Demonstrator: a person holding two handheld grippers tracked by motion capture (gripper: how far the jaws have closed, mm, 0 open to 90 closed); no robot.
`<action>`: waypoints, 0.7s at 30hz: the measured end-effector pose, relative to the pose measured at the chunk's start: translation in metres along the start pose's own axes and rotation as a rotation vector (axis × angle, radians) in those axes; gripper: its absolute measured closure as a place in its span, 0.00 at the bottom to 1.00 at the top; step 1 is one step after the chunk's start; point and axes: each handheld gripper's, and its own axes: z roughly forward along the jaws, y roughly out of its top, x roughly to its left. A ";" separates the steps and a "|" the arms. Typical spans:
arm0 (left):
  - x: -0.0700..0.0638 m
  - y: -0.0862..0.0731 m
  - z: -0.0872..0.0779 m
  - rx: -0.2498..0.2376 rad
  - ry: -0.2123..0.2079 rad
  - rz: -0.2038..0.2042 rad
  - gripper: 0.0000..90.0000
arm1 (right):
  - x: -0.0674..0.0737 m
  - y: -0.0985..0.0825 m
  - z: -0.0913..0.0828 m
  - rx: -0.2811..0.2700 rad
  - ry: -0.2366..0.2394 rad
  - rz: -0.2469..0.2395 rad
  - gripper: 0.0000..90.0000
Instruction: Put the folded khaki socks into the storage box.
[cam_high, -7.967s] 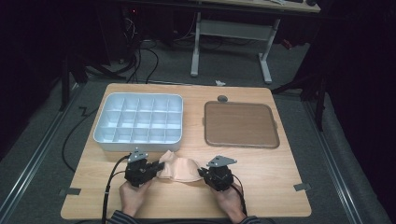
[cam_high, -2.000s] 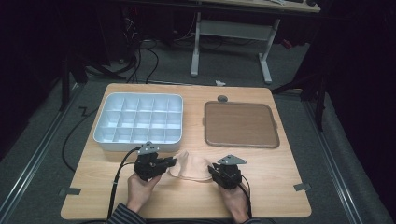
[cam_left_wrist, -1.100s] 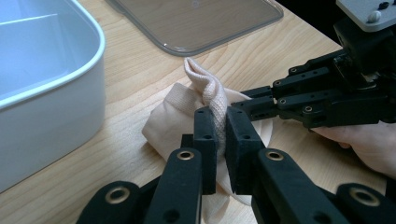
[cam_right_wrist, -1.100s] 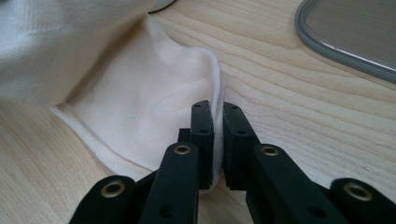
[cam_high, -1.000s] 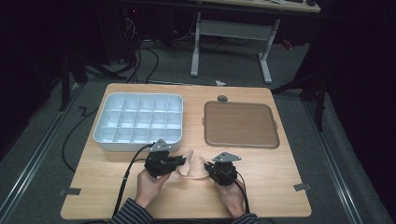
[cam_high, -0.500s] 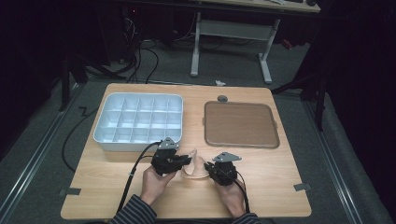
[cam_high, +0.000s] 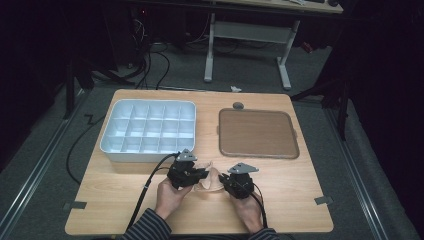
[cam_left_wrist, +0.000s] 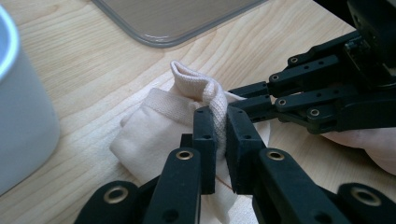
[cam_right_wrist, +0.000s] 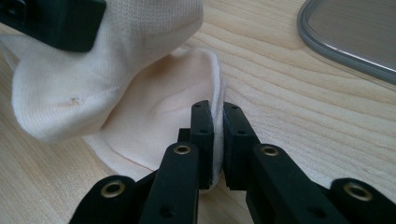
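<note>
Both claws are clamped on one cream sock (cam_high: 210, 179) near the front edge of the worktop (cam_high: 300, 200). Left claw (cam_left_wrist: 218, 122) pinches a ribbed fold of the sock between its two black jaws, with the cloth bunched up above the pads; in the high view this claw (cam_high: 200, 174) sits at the sock's left end. Right claw (cam_right_wrist: 217, 122) grips a thin edge of the same sock, its jaws nearly together with only the fabric between them; from above it (cam_high: 226, 181) sits at the sock's right end. The sock lies crumpled between the two hands, partly resting on the wood. Just behind the left hand stands a white compartment tray (cam_high: 112, 145). Behind the right hand, somewhat farther off, lies a brown flat tray (cam_high: 257, 132).
</note>
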 end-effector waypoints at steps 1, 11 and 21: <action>0.000 0.000 0.001 0.002 0.000 0.002 0.93 | 0.000 0.000 0.000 0.000 0.000 0.000 0.94; -0.001 -0.001 0.006 0.006 -0.007 0.004 0.93 | 0.001 0.000 0.000 0.002 0.002 0.003 0.94; -0.001 -0.002 0.011 0.010 -0.013 0.003 0.93 | 0.001 0.000 0.001 0.000 0.004 -0.003 0.94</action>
